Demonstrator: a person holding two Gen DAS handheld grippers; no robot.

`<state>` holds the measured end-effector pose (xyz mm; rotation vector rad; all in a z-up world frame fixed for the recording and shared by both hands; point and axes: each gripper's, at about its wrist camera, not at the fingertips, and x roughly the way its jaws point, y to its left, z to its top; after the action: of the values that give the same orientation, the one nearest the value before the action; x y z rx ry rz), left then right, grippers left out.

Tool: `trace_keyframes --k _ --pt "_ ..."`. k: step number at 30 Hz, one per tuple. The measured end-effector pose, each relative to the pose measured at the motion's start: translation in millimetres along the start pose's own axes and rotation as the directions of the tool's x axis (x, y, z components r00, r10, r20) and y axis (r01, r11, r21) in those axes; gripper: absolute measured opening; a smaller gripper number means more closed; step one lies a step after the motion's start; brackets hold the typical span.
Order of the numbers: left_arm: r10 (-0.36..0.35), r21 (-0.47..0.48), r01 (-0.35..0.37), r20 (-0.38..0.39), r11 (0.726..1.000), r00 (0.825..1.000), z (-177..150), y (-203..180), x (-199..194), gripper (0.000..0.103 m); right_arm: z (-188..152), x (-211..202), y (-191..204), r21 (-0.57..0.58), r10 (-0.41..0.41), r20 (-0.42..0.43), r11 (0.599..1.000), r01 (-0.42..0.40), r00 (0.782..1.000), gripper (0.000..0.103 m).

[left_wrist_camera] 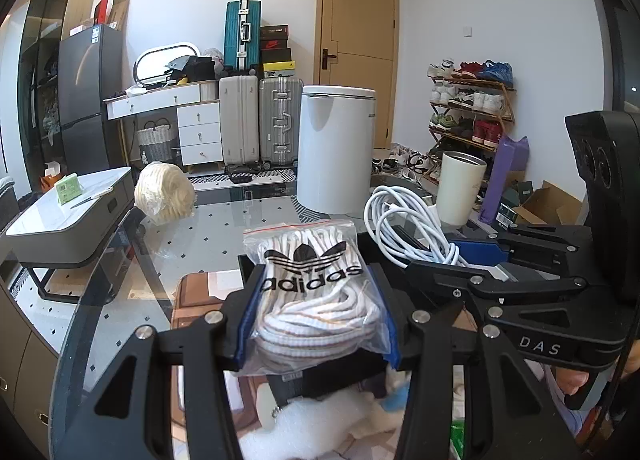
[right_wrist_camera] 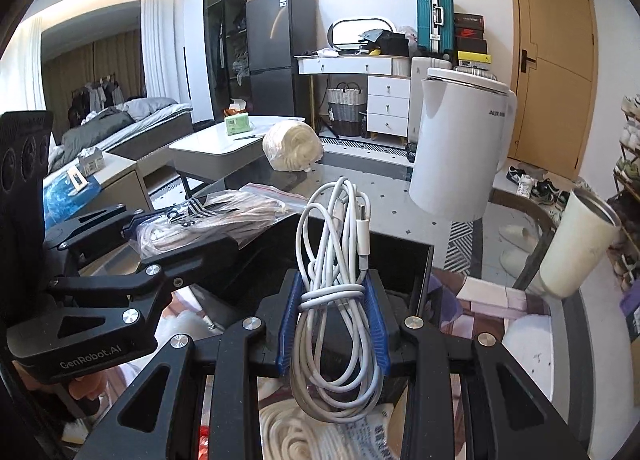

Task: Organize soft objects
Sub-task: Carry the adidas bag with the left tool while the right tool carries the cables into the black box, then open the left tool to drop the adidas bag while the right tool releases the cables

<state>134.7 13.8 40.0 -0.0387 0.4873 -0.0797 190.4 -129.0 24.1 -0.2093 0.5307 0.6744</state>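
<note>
My left gripper (left_wrist_camera: 316,300) is shut on a clear zip bag of white laces with an adidas logo (left_wrist_camera: 312,280), held above a glass table (left_wrist_camera: 200,228). It also shows at the left of the right wrist view (right_wrist_camera: 208,216). My right gripper (right_wrist_camera: 334,300) is shut on a coiled white cable (right_wrist_camera: 336,288), held over a black open box (right_wrist_camera: 408,256). The cable also shows in the left wrist view (left_wrist_camera: 404,224), just right of the bag. A bagged bundle of cream rope (left_wrist_camera: 166,194) lies farther back on the table.
A white bin-like appliance (left_wrist_camera: 336,148) and a cream tumbler (left_wrist_camera: 460,188) stand at the far side of the table. A grey-white side table (left_wrist_camera: 64,216) is at the left. White fluffy material (left_wrist_camera: 320,424) lies below the grippers. Suitcases, a drawer unit and a shoe rack line the wall.
</note>
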Motion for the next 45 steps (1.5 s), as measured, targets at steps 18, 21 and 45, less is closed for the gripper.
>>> trace_keyframes --k 18,21,45 --pt "0.009 0.002 -0.009 -0.041 1.000 0.999 -2.0 3.6 36.0 0.047 11.2 46.4 -3.3 -0.109 -0.008 -0.034 0.994 0.004 0.999 0.031" --pt "0.008 0.007 -0.008 -0.048 1.000 0.999 -3.6 3.2 39.0 0.047 11.2 48.9 -3.9 -0.136 -0.019 -0.035 0.991 0.014 0.999 0.031" --pt "-0.012 0.077 0.019 -0.086 0.997 0.996 -19.0 -3.8 40.3 0.049 -9.8 46.5 -10.0 -0.035 0.010 -0.176 0.999 -0.016 0.984 0.026"
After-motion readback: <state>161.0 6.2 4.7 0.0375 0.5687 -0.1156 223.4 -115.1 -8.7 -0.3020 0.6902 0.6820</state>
